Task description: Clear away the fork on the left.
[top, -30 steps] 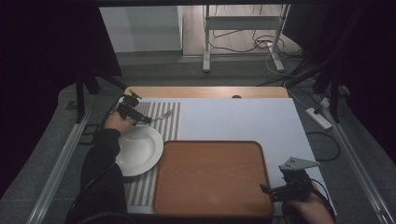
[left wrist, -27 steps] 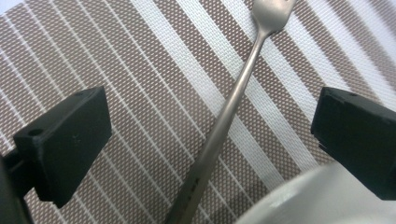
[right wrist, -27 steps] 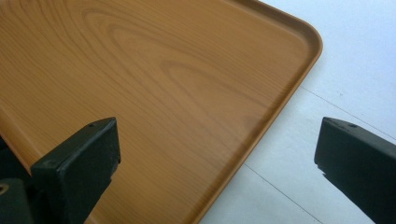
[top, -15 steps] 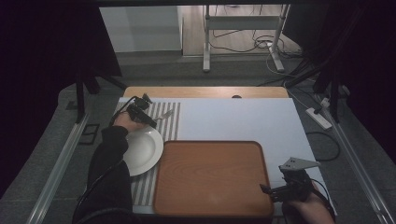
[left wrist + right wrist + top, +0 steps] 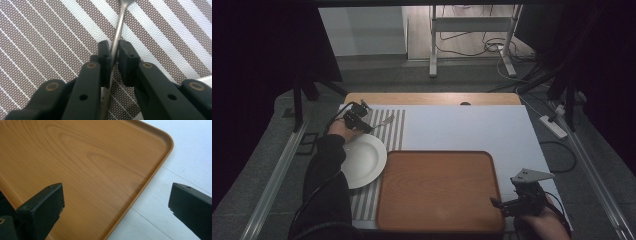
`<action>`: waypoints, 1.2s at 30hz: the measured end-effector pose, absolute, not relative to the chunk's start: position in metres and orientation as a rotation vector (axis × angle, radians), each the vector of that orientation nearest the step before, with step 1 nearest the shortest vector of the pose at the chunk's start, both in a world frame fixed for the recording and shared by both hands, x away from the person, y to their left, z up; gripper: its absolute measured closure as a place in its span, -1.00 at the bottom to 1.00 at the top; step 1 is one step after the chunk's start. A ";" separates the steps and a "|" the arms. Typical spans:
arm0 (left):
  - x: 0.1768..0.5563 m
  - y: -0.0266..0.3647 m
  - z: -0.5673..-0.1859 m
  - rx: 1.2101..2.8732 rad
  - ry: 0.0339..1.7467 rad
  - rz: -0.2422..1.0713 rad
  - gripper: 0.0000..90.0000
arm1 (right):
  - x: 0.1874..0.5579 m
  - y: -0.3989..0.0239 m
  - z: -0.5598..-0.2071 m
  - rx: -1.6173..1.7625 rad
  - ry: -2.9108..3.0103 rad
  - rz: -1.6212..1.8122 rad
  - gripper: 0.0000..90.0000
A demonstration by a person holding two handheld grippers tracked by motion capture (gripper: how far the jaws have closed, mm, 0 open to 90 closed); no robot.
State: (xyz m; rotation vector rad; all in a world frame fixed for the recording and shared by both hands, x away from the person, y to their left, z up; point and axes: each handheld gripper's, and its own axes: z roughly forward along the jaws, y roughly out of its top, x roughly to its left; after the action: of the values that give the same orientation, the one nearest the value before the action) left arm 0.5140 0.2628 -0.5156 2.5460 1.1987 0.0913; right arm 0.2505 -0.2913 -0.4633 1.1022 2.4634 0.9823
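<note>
Fork (image 5: 117, 32) head cut off at frame top | your left tongs (image 5: 111, 53) pinch its handle over striped placemat (image 5: 42, 37) | your right tongs (image 5: 116, 202) spread beside wooden tray (image 5: 82, 170).

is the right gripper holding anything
No: the right gripper has its jaws spread wide over the wooden tray's corner with nothing between them.
</note>
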 end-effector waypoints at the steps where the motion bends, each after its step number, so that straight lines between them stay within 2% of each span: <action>1: 0.515 0.264 -0.516 2.546 1.195 0.084 0.85 | 0.250 -0.291 -0.463 1.102 2.464 0.982 -0.98; 6: 0.515 0.267 -0.516 2.530 1.188 0.045 0.87 | 0.250 -0.291 -0.463 1.101 2.463 0.983 -0.98; 20: 0.504 0.300 -0.510 2.494 1.253 0.107 0.87 | 0.251 -0.291 -0.463 1.101 2.465 0.984 -0.98; 36: 0.472 0.344 -0.490 2.445 1.336 0.138 0.87 | 0.250 -0.290 -0.464 1.094 2.468 0.974 -0.98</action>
State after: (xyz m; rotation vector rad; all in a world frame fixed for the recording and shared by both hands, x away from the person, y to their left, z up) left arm 0.4716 0.3441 -0.4903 2.4448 1.3361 0.1376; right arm 0.2503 -0.2900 -0.4635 1.0941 2.4683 0.9737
